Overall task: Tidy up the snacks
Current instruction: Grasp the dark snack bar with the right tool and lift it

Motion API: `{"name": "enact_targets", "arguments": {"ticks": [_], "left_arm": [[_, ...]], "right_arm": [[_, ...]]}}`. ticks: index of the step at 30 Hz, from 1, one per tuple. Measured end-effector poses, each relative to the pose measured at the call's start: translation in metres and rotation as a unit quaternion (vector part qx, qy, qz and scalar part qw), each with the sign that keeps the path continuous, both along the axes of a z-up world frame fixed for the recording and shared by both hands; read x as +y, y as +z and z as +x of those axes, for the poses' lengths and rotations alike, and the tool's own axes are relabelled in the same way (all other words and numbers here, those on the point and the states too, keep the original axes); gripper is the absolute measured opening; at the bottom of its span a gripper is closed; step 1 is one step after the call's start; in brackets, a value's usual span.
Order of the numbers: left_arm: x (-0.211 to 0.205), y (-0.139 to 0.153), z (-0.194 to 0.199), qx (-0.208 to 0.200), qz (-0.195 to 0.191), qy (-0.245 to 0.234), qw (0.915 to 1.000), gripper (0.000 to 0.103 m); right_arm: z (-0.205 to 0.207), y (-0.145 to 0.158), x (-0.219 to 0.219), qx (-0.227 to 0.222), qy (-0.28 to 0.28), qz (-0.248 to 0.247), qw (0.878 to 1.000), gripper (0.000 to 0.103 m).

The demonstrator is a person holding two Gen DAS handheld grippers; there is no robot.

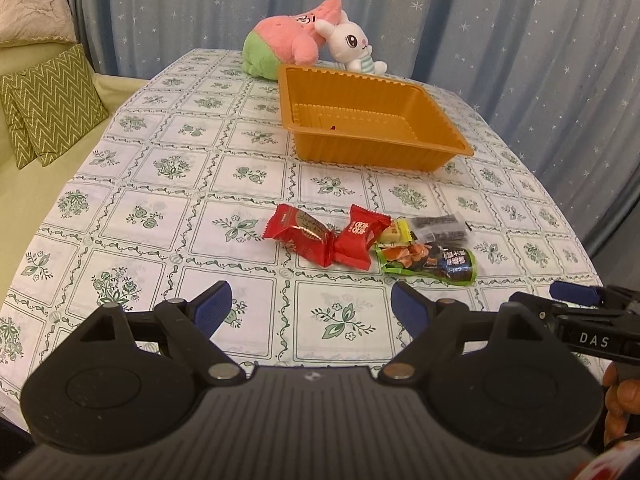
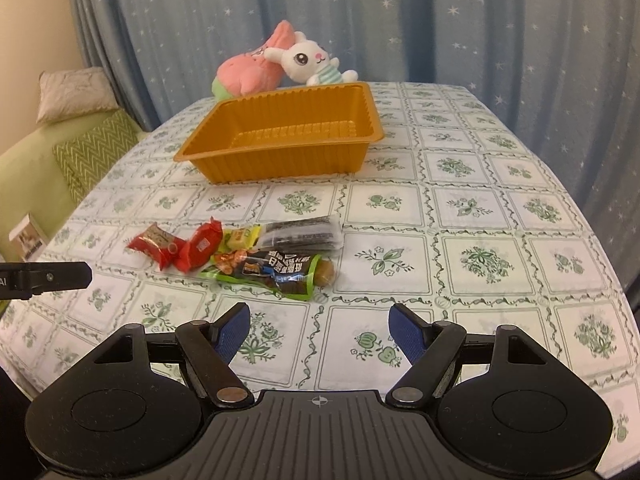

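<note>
My left gripper [image 1: 310, 300] hangs with jaws spread and nothing between them; ahead of it lie crinkly red foil packets [image 1: 298, 232]. My right gripper [image 2: 319, 322] gapes too, before a glossy green pouch [image 2: 272, 272]; beyond, the ribbed orange plastic tray [image 2: 280, 168].

Home living rm: sofa [image 1: 24, 184] w/ cushions [image 1: 52, 104], star curtains [image 1: 500, 20], plush toys [image 1: 288, 42].

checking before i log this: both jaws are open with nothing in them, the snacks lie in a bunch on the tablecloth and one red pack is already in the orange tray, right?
Not quite: the orange tray holds no snack yet. Both red packs lie with the other snacks on the tablecloth, as the right wrist view shows. The rest stands.
</note>
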State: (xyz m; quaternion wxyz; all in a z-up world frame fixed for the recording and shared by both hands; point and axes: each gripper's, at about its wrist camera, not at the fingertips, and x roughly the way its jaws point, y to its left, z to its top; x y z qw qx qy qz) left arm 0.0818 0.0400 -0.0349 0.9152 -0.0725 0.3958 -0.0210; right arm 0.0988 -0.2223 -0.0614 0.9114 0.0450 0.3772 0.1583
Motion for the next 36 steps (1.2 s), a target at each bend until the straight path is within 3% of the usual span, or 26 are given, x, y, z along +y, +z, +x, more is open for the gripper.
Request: {"name": "enact_targets", "arguments": {"ticks": [9, 11, 16, 24, 31, 36], "left_arm": [[0.005, -0.006, 0.012, 0.009, 0.007, -0.002, 0.9999, 0.085], [0.008, -0.007, 0.016, 0.010, 0.007, 0.001, 0.9999, 0.085], [0.012, -0.010, 0.023, 0.012, 0.005, 0.004, 0.9999, 0.085], [0.013, -0.018, 0.031, 0.020, -0.001, 0.001, 0.9998, 0.085], [0.015, -0.023, 0.032, 0.024, -0.006, 0.006, 0.9997, 0.085], [0.018, -0.026, 0.031, 0.027, -0.009, 0.009, 0.9995, 0.085]], "right_arm": [[0.035, -0.010, 0.029, -0.031, 0.122, -0.027, 0.992, 0.075], [0.047, -0.014, 0.039, -0.030, 0.152, -0.045, 0.987, 0.065], [0.067, -0.030, 0.061, -0.041, 0.221, -0.111, 0.968, 0.049], [0.089, -0.046, 0.082, -0.045, 0.300, -0.158, 0.940, 0.044], [0.079, -0.039, 0.098, -0.025, 0.309, -0.151, 0.939, 0.033], [0.056, -0.034, 0.097, 0.008, 0.289, -0.110, 0.951, 0.033]]}}
